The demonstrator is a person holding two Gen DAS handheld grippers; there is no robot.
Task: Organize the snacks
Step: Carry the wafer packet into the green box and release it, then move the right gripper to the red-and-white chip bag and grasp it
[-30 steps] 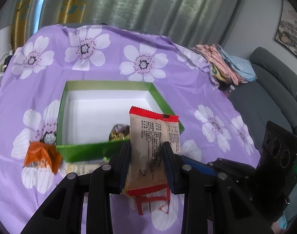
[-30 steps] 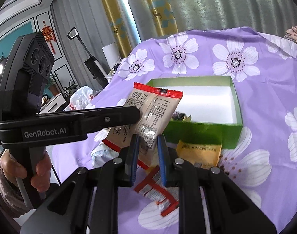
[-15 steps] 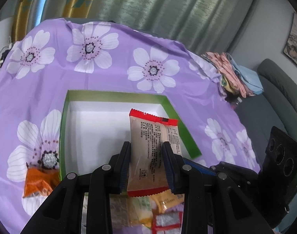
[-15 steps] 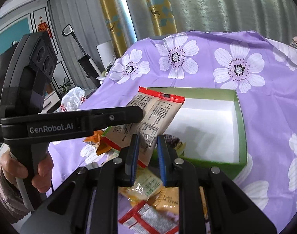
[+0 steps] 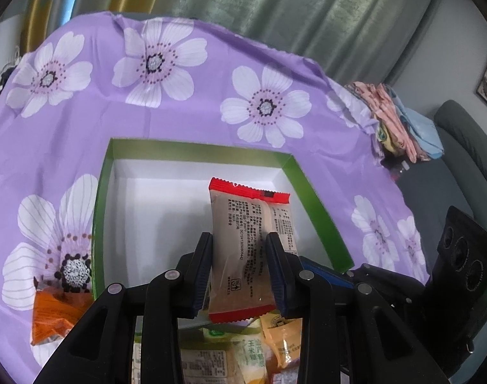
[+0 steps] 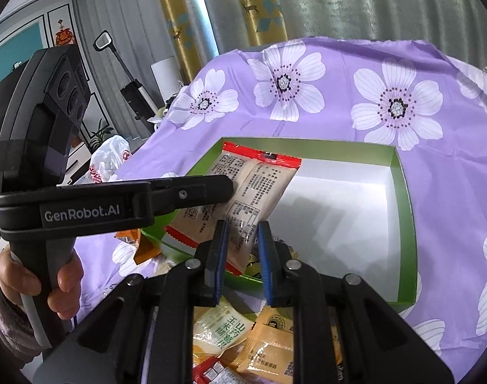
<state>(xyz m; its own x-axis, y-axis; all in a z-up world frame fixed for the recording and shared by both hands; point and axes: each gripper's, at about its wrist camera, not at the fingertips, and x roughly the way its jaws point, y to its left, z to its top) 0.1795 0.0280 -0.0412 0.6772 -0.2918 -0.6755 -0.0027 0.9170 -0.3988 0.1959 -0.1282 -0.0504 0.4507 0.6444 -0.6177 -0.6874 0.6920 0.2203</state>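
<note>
Floral tablecloth [image 5: 185, 121]; "GenRobot.AI" on left tongs [image 6: 225, 188], clamping snack packet [image 6: 243, 188].

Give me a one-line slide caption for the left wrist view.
Left gripper holds a beige, red-edged snack packet over an open green cardboard box on a purple floral tablecloth.

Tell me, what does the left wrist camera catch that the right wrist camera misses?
Only the left wrist view shows the grey sofa, the folded cloths at the table's edge, and an orange packet plainly, left of the box.

Only the right wrist view shows a hand holding the left claw from the side, a teal wall and a white bag.

Both show the green box, the tan packet clamped by the left claw with the right claw also shut on it, the flowered cloth and loose snacks below.
</note>
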